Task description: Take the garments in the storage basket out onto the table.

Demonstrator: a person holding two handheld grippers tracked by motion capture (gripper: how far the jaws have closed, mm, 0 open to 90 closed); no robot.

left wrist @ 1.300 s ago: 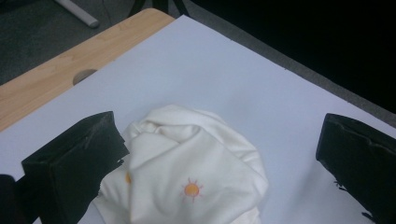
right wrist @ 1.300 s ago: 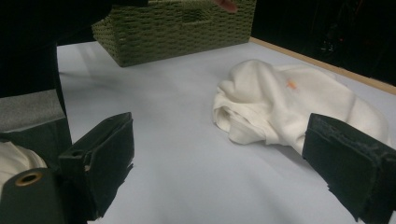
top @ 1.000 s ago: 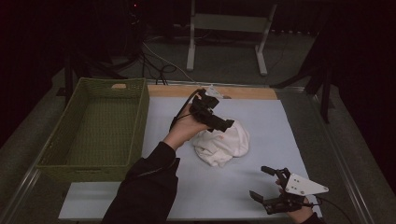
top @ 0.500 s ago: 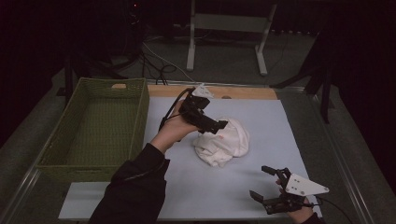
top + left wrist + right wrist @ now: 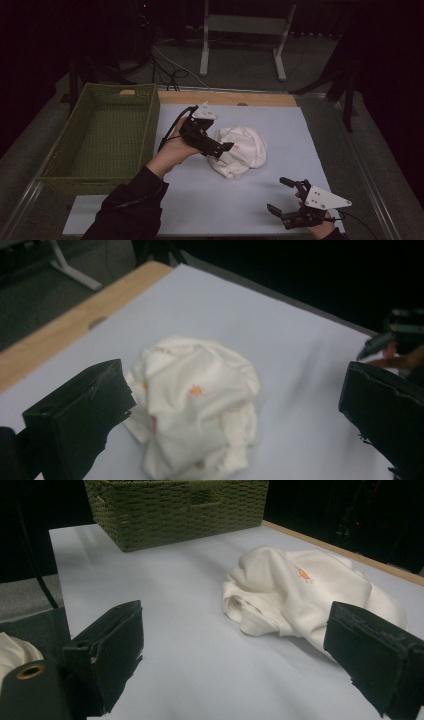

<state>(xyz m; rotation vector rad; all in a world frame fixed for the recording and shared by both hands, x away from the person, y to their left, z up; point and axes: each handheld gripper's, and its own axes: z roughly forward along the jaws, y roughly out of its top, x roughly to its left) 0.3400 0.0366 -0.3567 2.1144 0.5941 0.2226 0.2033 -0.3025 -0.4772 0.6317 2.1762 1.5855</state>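
High view, step: we judge the left hand-held gripper is closing in on the crumpled white cloth, which lies mid-bench on the pale sheet; its tips are at the cloth's left edge, and contact we cannot tell.
High view, room: the green woven basket sits empty along the bench's left side, just beside the sheet; the right hand-held gripper waits near the front right corner, well apart from the cloth.
Left gripper view, state: jaws wide apart with the cloth between and beyond them, nothing held.
Left gripper view, next: we would push down and forward until a fold sits between the jaws, then close.
Right gripper view, state: jaws spread, empty; the cloth lies ahead, the basket beyond open sheet.
Right gripper view, edges: the wooden strip marks the bench's far edge behind the cloth.
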